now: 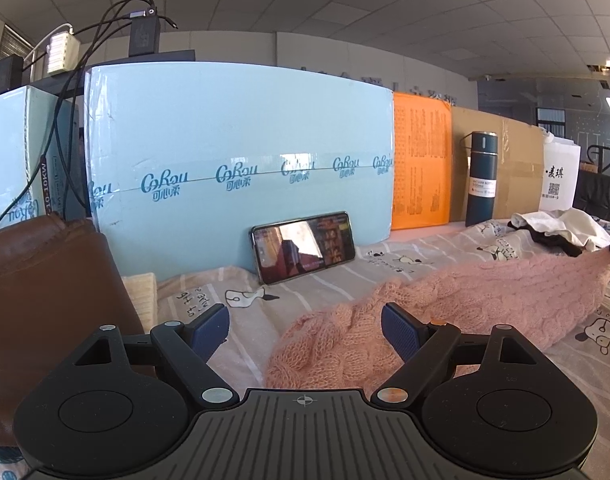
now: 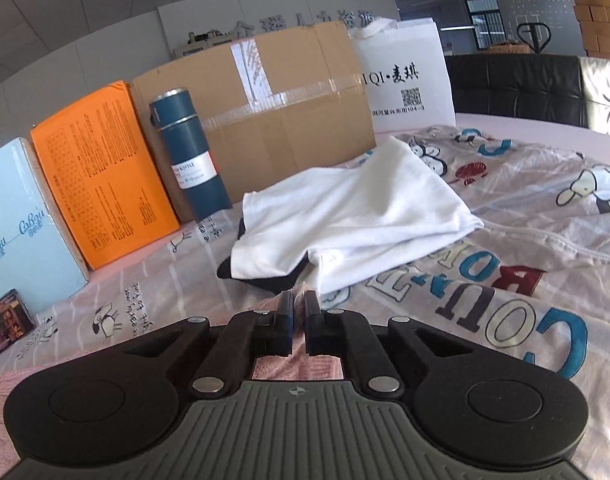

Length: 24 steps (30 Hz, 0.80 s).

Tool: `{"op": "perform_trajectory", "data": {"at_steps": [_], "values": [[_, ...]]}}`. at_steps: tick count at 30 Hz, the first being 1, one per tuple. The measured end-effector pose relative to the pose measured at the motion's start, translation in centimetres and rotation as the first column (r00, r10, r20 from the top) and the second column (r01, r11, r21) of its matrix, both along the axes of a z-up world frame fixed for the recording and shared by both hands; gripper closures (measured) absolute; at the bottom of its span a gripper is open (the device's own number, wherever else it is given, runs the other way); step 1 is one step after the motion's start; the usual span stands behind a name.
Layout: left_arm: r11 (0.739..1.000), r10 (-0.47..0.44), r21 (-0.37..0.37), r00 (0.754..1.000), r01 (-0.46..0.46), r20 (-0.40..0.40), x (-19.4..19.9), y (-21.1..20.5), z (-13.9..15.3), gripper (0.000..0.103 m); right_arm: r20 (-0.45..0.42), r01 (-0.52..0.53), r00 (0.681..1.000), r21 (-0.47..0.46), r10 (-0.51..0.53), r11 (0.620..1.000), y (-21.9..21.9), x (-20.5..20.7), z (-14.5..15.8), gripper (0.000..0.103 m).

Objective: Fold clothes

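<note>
the cartoon-print bedsheet (image 2: 505,216) covers the whole surface, with a big light blue tissue carton (image 1: 241,140), a taped brown cardboard box (image 2: 289,120) and an orange box (image 2: 101,168) lined up along the back. the pink cable-knit sweater (image 1: 485,292) lies stretched across the sheet, one end bunched right at the left claw (image 1: 305,328), which is spread wide with nothing in it. a crumpled white garment (image 2: 353,216) sits over something dark just ahead of the right claw (image 2: 299,308), which is pinched tight on the sweater's edge. a dark teal vacuum bottle (image 2: 189,156) stands upright by the boxes, and a black phone (image 1: 303,246) leans on the blue carton.
</note>
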<state>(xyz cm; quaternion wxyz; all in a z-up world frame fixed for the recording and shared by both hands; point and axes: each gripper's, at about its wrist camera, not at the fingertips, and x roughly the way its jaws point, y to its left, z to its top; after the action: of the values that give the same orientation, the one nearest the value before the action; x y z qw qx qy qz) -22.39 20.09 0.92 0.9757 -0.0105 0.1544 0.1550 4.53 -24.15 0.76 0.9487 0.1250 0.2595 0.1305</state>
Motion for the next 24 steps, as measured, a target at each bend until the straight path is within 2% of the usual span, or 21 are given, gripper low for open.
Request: {"op": "perform_trajectory", "data": {"at_steps": [3,4,5,6,9,12,15,20,24], "values": [[1.0,0.003,-0.001,1.0,-0.003,0.003,0.0,0.0,0.0,0.017,-0.014,0.018,1.0,0.045,-0.018,0.999,-0.6,-0.1,-0.2,0.091],[1.0,0.004,-0.001,1.0,-0.004,0.004,-0.1,0.0,0.0,0.017,-0.013,0.036,0.999,0.045,-0.035,0.998,-0.8,-0.4,0.0,0.076],[1.0,0.005,-0.002,1.0,-0.005,0.005,-0.1,0.0,0.0,0.017,-0.013,0.05,0.999,0.048,-0.05,0.998,-0.9,-0.8,0.2,0.057],[1.0,0.007,-0.002,1.0,-0.007,0.005,-0.1,0.0,0.0,0.017,-0.022,0.054,0.998,0.062,-0.053,0.997,-1.2,-1.2,0.4,0.048],[1.0,0.005,-0.003,1.0,-0.005,0.006,-0.1,0.0,0.0,0.017,-0.108,0.019,0.994,0.173,0.0,0.985,-2.2,-2.1,0.6,0.038],[1.0,-0.002,-0.003,1.0,0.002,0.011,-0.1,-0.1,0.1,0.017,-0.218,-0.046,0.968,0.328,0.123,0.944,-2.5,-2.2,0.0,0.037],[1.0,-0.007,-0.003,1.0,0.008,0.018,-0.2,-0.2,0.2,0.017,-0.255,-0.09,0.945,0.4,0.205,0.912,-1.6,-1.8,-0.6,0.035],[1.0,-0.007,-0.005,1.0,0.007,0.022,-0.3,-0.2,0.2,0.017,-0.275,-0.025,0.952,0.368,0.135,0.93,0.1,0.4,-1.8,0.034],[1.0,-0.006,-0.007,1.0,0.006,0.024,-0.3,-0.1,0.2,0.017,-0.217,0.027,0.974,0.396,0.065,0.918,0.8,1.4,-3.1,0.033]]}}
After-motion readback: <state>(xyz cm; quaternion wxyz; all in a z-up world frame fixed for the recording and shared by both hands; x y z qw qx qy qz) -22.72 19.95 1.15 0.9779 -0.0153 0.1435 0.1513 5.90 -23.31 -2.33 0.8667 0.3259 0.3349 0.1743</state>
